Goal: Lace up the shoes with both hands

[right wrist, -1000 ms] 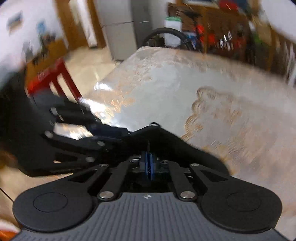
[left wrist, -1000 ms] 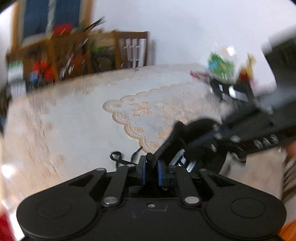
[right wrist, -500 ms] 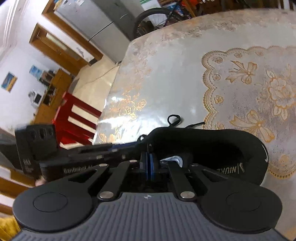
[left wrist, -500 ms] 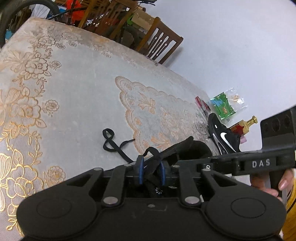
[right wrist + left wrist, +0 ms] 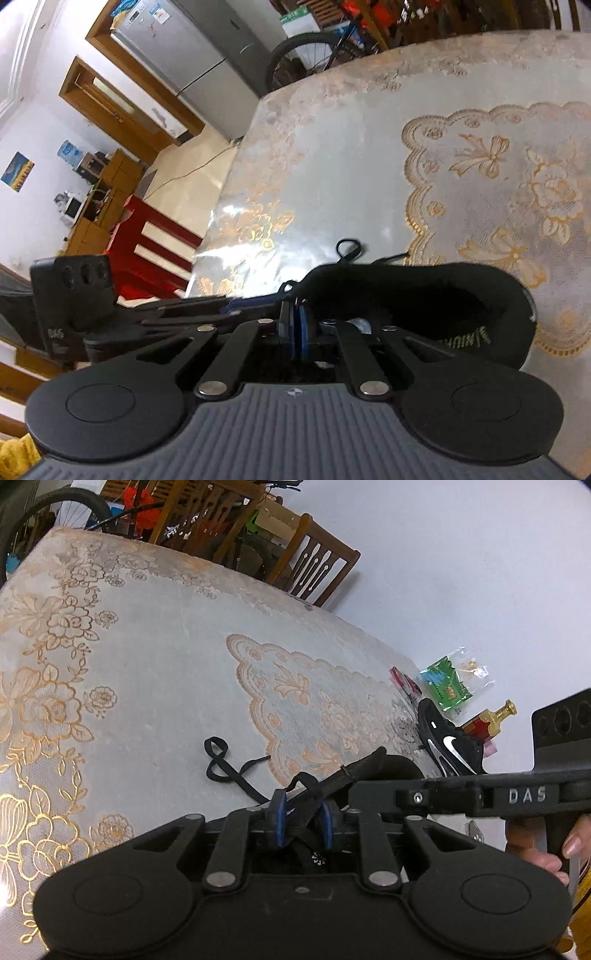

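Shoe (image 5: 424,295) sits on the table (image 5: 155,672) right under both grippers, opening up. Your L gripper (image 5: 301,821) has just been opening; pads stand a bit apart w/ a lace (image 5: 303,781) loop between them, not pinched. R gripper (image 5: 295,328): pads pressed together, can't tell if lace is caught. Loose lace end lies on the table just beyond the shoe. Lace is soft, light, slippery, so grab near the stiff tip. Shoe's light, will slide; steady it by the collar.

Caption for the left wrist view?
Left tool straddles a black lace by the near shoe; second shoe beyond.
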### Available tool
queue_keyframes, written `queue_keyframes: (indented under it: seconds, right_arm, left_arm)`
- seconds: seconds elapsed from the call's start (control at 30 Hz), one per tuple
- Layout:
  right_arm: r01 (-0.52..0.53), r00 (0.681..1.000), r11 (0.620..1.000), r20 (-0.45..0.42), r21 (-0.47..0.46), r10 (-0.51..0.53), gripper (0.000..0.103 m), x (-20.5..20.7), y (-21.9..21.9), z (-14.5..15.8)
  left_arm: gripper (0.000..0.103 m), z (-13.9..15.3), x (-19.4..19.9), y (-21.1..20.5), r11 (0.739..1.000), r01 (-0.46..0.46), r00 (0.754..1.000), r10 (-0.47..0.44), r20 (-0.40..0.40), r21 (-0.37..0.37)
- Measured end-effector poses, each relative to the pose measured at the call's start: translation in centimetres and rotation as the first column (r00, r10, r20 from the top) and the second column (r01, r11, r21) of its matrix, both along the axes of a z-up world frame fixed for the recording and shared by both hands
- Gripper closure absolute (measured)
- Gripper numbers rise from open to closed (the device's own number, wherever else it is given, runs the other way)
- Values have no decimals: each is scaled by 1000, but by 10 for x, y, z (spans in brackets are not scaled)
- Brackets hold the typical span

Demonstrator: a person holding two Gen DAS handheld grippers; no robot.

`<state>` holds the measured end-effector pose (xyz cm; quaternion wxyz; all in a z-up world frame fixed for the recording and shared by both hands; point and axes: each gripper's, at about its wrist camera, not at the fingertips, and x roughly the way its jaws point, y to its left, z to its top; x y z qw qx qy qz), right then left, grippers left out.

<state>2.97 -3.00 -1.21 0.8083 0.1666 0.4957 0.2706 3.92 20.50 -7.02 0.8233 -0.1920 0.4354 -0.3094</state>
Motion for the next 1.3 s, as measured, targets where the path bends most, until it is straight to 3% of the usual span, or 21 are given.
queue_keyframes:
  seconds: [0.13,0.23,0.4,0.47,0.53,0.6,0.7,0.73,0.77,0.8,0.87,0.93,1.0,1.07,1.17,1.23,1.3]
  right_arm:
    - [17,999,1000,44,-5,-17,99,-2,1,1]
    - [8,995,1000,101,-20,-6,94,-9,3,2]
    - [7,982,1000,187,-6,-5,71,-21,-6,18]
    - [-6,971,999,240,-50,17,65,-20,-7,28]
    - [-46,962,991,261,-126,78,65,-11,-1,36]
    - [-149,956,965,220,-214,196,65,8,16,40]
    - [-346,915,885,98,-311,392,65,38,47,31]
    - [-398,896,856,62,-331,440,68,44,55,26]
    - [-443,875,825,34,-350,484,89,48,62,21]
    - [-466,861,811,29,-353,507,96,51,65,19]
    - [-454,873,849,57,-272,485,100,56,60,25]
    - [-356,915,928,161,-115,371,100,62,40,51]
    - [-251,942,966,243,58,230,100,70,19,78]
    - [-134,951,961,304,241,56,100,82,-10,104]
    - [17,922,895,339,445,-186,102,106,-53,133]
    - [84,894,864,345,497,-286,102,119,-77,146]
    - [70,898,913,374,403,-234,98,132,-81,151]
  left_arm:
    - [84,2,-4,-4,999,3,1000,-5,31,35]
    - [84,9,-14,-14,993,14,994,-26,102,120]
    - [82,21,-40,-36,958,1,967,-73,242,286]
    - [74,25,-50,-40,943,-25,957,-73,281,331]
    - [64,27,-60,-44,926,-61,945,-66,320,372]
    - [62,29,-69,-49,906,-92,933,-67,354,413]
    - [62,27,-76,-53,895,-110,931,-60,361,432]
    - [61,25,-77,-53,897,-113,934,-51,354,428]
    - [61,24,-77,-52,897,-117,937,-41,346,425]
    - [61,23,-78,-51,896,-124,939,-33,342,426]
    - [59,22,-79,-49,894,-136,943,-15,332,427]
    - [57,21,-78,-48,892,-146,947,1,320,428]
    - [56,21,-78,-47,888,-153,952,14,307,434]
    - [53,22,-78,-47,883,-163,954,27,300,440]
    - [52,23,-78,-49,875,-176,956,44,289,451]
    - [52,25,-84,-51,871,-186,957,55,285,455]
    - [51,27,-85,-51,869,-201,956,73,284,452]
